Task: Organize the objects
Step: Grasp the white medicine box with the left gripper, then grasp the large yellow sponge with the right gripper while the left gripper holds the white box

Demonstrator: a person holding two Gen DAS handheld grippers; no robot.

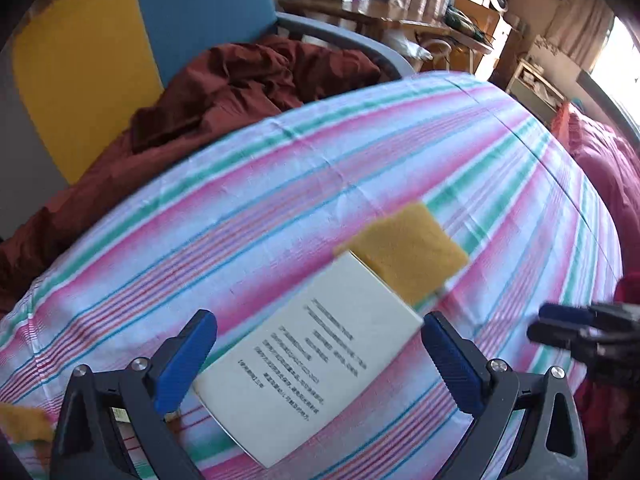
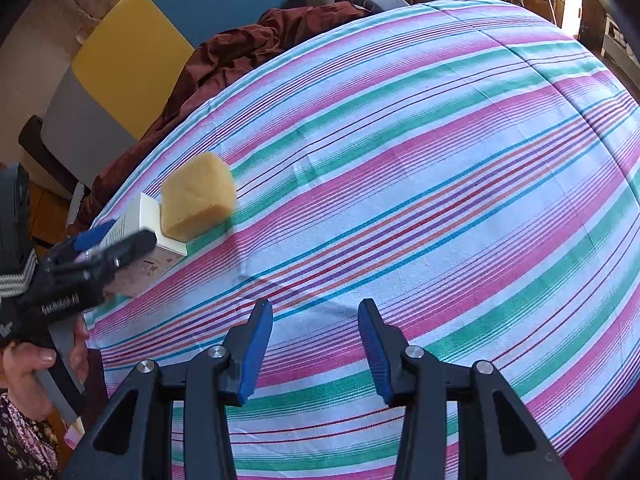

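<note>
A white box [image 1: 308,364] with printed text lies on the striped bedsheet [image 1: 280,184]. A yellow sponge [image 1: 404,252] rests on the box's far end; it also shows in the right wrist view [image 2: 198,196] on top of the box [image 2: 154,236]. My left gripper [image 1: 320,344] is open, its blue pads on either side of the box with gaps showing. My right gripper [image 2: 316,340] is open and empty above the bare sheet [image 2: 400,160], to the right of the box. It shows at the right edge of the left wrist view [image 1: 560,324].
A crumpled dark red blanket [image 1: 224,92] lies at the bed's far side against a yellow and blue headboard [image 1: 120,60]. A red quilt [image 1: 604,168] sits at the right. A cluttered wooden desk [image 1: 400,12] stands beyond the bed. Another yellow item [image 1: 24,424] lies at the lower left.
</note>
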